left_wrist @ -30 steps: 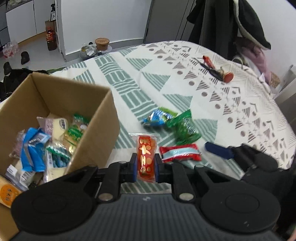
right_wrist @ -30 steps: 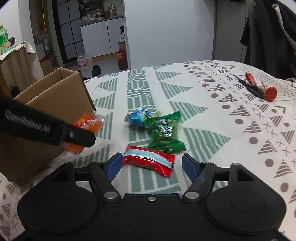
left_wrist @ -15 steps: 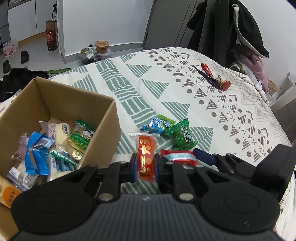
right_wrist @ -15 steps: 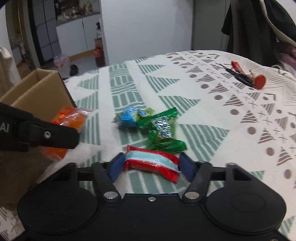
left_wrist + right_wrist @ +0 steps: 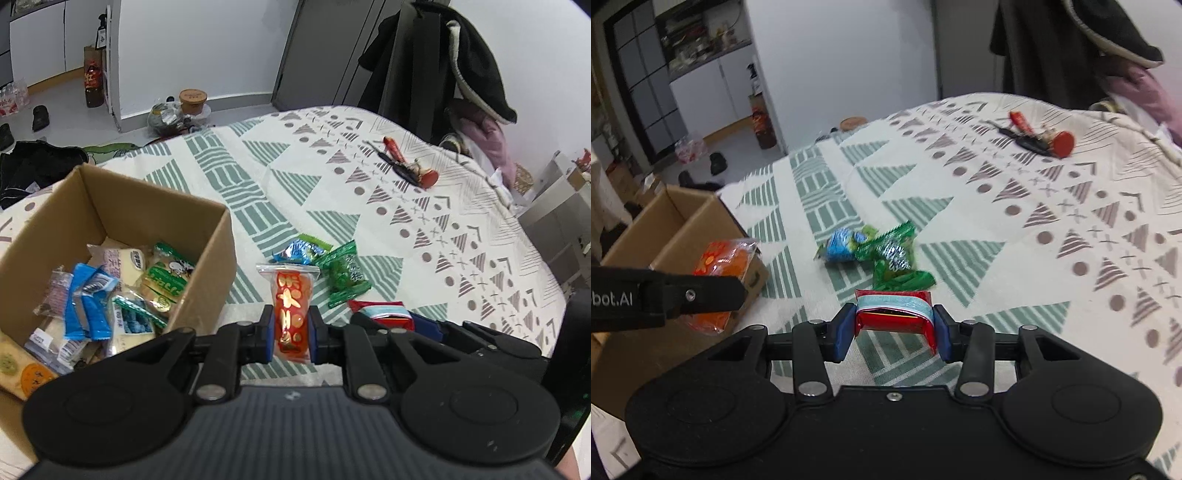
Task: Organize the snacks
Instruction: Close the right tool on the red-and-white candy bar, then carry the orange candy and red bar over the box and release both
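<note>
My left gripper (image 5: 291,334) is shut on an orange snack packet (image 5: 291,302), held above the cloth just right of the cardboard box (image 5: 207,266); the packet also shows in the right wrist view (image 5: 720,262). The box holds several snack packets (image 5: 92,295). My right gripper (image 5: 891,328) is shut on a red and light-blue snack packet (image 5: 892,310), lifted off the cloth. A blue candy packet (image 5: 839,248) and a green packet (image 5: 894,266) lie on the patterned cloth beyond it.
The box (image 5: 698,218) stands at the left on a bed-like surface with a patterned cloth (image 5: 1052,221). Scissors and a red-capped item (image 5: 1039,136) lie at the far right. Coats hang behind (image 5: 443,74). Floor clutter lies beyond the far edge.
My right gripper has closed on the red and light-blue packet and lifted it off the cloth. My left gripper keeps the orange packet and has risen slightly beside the box.
</note>
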The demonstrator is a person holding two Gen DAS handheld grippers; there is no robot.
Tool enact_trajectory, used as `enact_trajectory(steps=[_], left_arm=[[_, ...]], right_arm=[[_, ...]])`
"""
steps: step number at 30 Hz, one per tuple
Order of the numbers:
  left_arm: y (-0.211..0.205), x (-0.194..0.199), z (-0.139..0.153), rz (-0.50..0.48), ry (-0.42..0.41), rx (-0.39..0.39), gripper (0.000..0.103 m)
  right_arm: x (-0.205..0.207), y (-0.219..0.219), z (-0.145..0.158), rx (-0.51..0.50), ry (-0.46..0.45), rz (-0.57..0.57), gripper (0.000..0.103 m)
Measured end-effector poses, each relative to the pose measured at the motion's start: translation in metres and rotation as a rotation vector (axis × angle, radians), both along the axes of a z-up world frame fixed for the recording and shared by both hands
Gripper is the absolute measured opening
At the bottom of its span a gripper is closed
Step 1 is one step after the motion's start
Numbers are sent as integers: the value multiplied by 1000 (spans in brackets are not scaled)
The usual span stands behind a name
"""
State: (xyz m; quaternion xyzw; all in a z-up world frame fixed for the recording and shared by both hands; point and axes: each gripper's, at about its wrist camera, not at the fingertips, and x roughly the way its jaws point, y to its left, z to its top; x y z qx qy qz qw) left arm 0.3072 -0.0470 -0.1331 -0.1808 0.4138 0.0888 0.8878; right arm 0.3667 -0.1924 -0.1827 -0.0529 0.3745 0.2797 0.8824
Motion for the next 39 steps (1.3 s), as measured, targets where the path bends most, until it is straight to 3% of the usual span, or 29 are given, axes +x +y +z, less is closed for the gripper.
enact_trajectory(steps=[9,18,29,39], left_arm=[[17,-21,33,-4,-65,-4,16],[61,-40,55,42,-102,23,16],[123,-61,68,115,-115,43,16],[158,-58,64,95,-108,13,16]], right_arm=[[-19,-2,34,62,-13,-87,43],[-40,14,58,125,-25,-102,43],[-62,50,74,164,-32,-62,43],[-76,82,82,169,-44,-43,43]])
